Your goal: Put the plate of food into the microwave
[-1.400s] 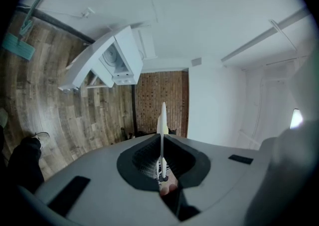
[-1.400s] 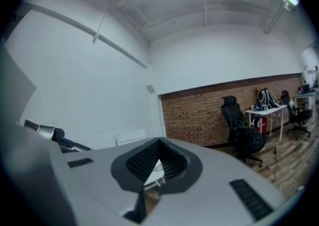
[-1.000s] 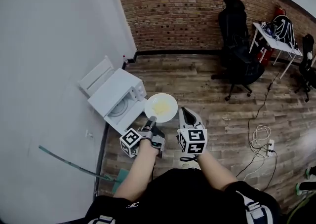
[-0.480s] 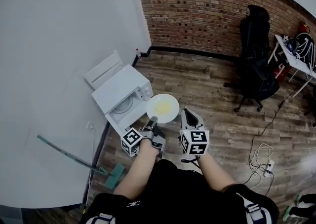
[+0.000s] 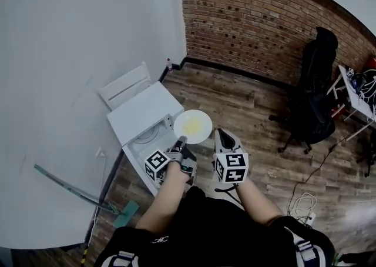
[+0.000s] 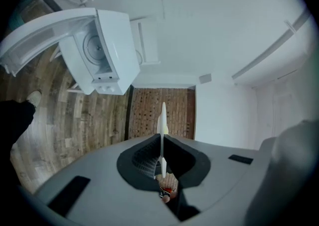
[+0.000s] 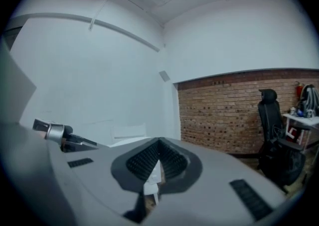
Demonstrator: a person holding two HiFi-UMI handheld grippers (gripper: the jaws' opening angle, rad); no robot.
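Observation:
A white plate with yellow food is held level just right of the white microwave, which stands on the wood floor with its door open. My left gripper is shut on the plate's near rim. In the left gripper view the plate shows edge-on between the pads, with the microwave and its door up left. My right gripper hovers beside the plate, apart from it, jaws shut with nothing in them; the right gripper view shows this gripper pointing at the white wall.
A white slatted panel leans behind the microwave. A teal-handled mop lies along the wall at the left. A black office chair and a white table stand at the right by the brick wall. Cables lie on the floor.
The view has swung, so the chair sits further right. The plate, still in the left gripper, is a little closer to the microwave's open front. The right gripper keeps its place beside it.

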